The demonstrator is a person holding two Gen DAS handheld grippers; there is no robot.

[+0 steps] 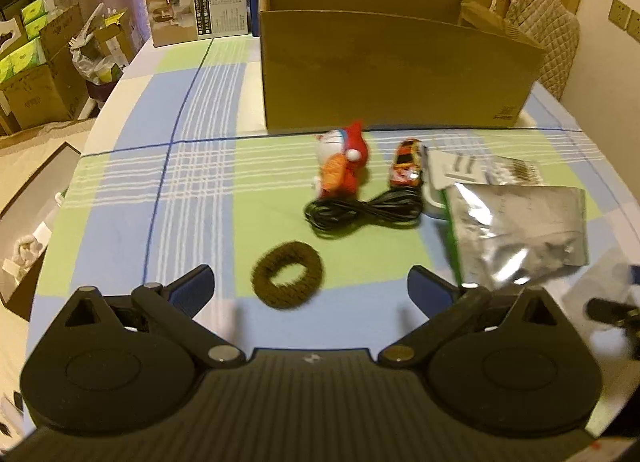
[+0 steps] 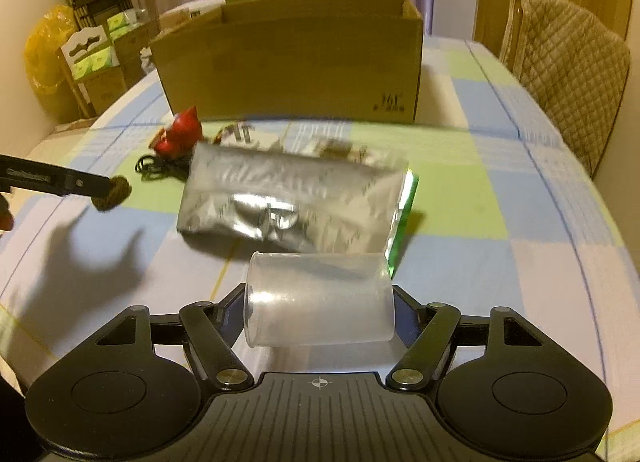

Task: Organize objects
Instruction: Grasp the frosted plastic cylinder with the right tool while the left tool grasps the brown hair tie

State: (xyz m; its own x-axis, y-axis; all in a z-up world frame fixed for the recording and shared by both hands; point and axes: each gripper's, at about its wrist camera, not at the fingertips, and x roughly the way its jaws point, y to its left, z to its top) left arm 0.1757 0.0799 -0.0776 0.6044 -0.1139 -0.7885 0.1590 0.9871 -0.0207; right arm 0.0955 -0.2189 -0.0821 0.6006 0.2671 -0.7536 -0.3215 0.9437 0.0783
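A clear plastic cup (image 2: 318,298) lies on its side between the fingers of the right gripper (image 2: 318,312), which close on it from both sides, mouth toward the left, above the near part of the table (image 2: 540,189). Just beyond the cup a silver foil pouch (image 2: 288,201) with a green edge lies flat on the checked cloth, near the middle of the table. In the left wrist view the left gripper (image 1: 310,284) stands wide open with nothing between its blue-padded fingers (image 1: 192,286); a dark brown hair tie (image 1: 287,280) lies on the cloth between and just ahead of them, though whether the fingers touch it cannot be told. Farther on lies a coiled black cable (image 1: 362,211), and behind it a small red and white plush toy (image 1: 342,165) and an orange toy car (image 1: 407,163), side by side. A white packet (image 1: 460,169) lies partly under the pouch. Toward the far edge of the table stands an open cardboard box (image 1: 392,69), with a smaller printed carton (image 1: 198,9) at the far left corner. A chair with a quilted cover (image 2: 568,69) stands at the table's right edge.
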